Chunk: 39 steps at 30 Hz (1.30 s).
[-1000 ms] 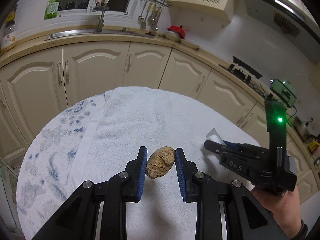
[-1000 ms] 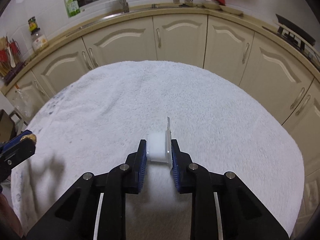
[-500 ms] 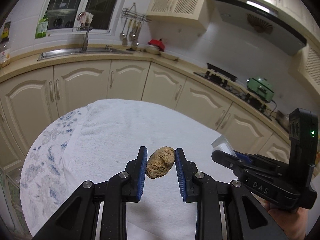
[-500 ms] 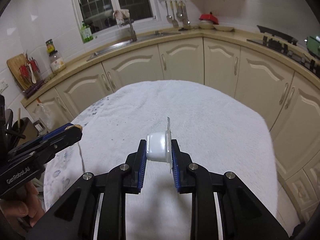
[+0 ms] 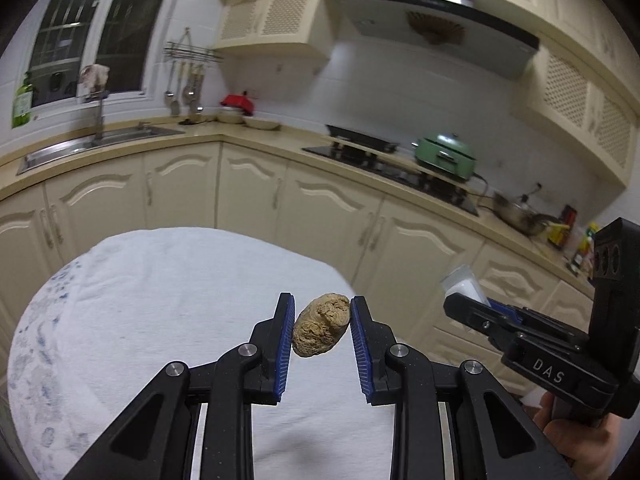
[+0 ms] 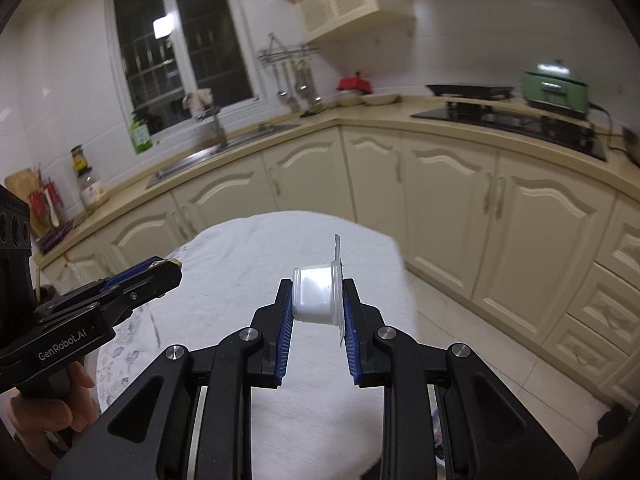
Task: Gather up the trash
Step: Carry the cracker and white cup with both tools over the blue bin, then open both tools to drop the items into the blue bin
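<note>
Both hand-held grippers raised, one lump (image 5: 320, 330), one cup (image 6: 316, 298)

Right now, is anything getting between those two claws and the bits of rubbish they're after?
Nothing visible does. The left gripper is already shut on the brown lump, and the right gripper is shut on the small white cup. Both are held above the white cloth. No bin shows.

White letters "DAS" show on the black body of the right gripper (image 5: 486, 312), low at the right of the left wrist view. Over in the right wrist view, "GenRobot.AI" runs along the side of the left gripper (image 6: 170, 266), near left (small print, but clear). Bottle and jar labels by the far window stay unreadable.
</note>
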Available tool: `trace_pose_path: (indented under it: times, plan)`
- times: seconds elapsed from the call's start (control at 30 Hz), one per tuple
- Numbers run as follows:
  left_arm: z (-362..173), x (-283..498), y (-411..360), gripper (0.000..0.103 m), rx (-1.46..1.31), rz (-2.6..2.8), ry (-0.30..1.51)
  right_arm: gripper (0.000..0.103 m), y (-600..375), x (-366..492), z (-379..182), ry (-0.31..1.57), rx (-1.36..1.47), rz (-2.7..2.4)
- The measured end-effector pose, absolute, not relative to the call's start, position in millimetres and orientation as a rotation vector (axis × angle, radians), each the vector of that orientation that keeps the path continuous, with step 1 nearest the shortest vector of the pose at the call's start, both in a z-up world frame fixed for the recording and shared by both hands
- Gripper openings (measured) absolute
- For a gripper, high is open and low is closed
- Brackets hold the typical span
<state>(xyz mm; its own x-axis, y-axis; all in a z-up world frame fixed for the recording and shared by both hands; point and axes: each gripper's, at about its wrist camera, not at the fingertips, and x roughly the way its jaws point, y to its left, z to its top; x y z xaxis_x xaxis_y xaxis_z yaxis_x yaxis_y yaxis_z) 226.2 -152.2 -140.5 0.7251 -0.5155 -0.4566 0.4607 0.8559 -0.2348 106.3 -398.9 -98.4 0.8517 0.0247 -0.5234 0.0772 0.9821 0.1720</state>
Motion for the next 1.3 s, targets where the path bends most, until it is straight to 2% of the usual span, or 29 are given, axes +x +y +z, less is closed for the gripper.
trace_pose_path:
  times: [0.4, 0.73, 1.1, 1.13, 1.2, 1.3]
  plan:
    - [-156, 221, -279, 0.024, -0.018, -0.779, 0.641, 0.023, -532, 36, -122, 0.559, 0.329, -0.277]
    - [-211, 257, -366, 0.024, 0.085, -0.818, 0.849, 0.023, -615, 29, -204, 0.692, 0.477, -0.352]
    - [-267, 323, -458, 0.025, 0.168, -0.793, 1.069, 0.026, -662, 50, -285, 0.839, 0.597, -0.361]
    - [-273, 331, -470, 0.027, 0.18, -0.786, 1.092, 0.026, -668, 52, -295, 0.867, 0.617, -0.368]
    - [-283, 343, -487, 0.034, 0.193, -0.782, 1.126, 0.041, -673, 51, -304, 0.884, 0.647, -0.378]
    - [-290, 354, -502, 0.066, 0.21, -0.757, 1.134, 0.058, -678, 49, -314, 0.909, 0.663, -0.4]
